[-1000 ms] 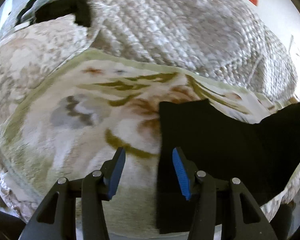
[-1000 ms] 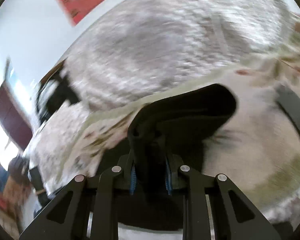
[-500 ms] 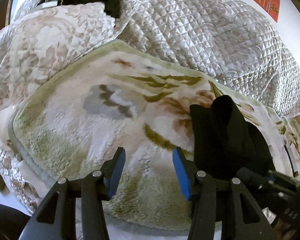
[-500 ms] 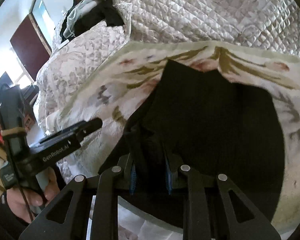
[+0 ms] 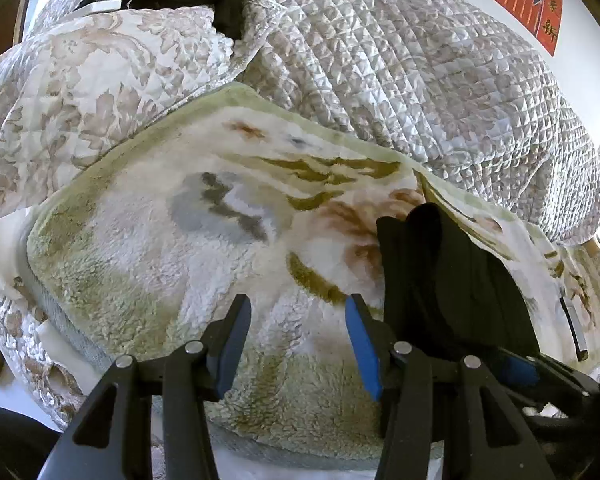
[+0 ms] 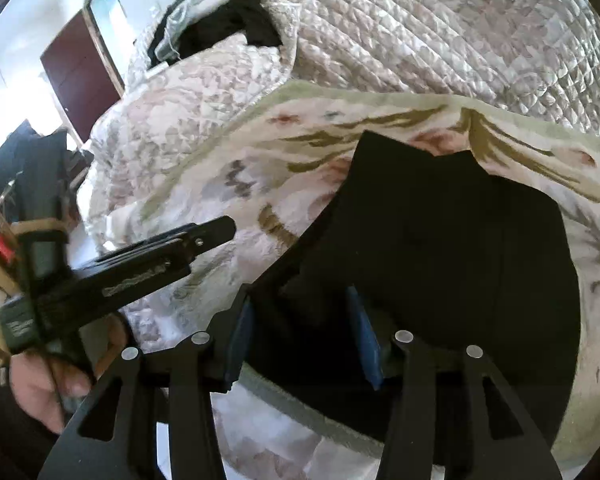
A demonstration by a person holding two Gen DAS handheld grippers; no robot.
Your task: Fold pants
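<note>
On top of the fuzzy floral blanket (image 6: 228,184), the black pants (image 6: 452,240) sit folded into a thick dark slab, with the quilt (image 6: 440,36) bunched behind at 12 o'clock. The right gripper (image 6: 302,334) is right at their near edge, jaws opening, a ridge of fabric between the blue pads but not pinched anymore as far as I can see. The left gripper (image 5: 296,340) is spread over bare blanket with nothing in it, pants off at its 2 o'clock. My guess is they're soft, floppy and light, so layers will slide and slump. I'd grab a doubled edge or corner, pinching all layers together, not the middle.
</note>
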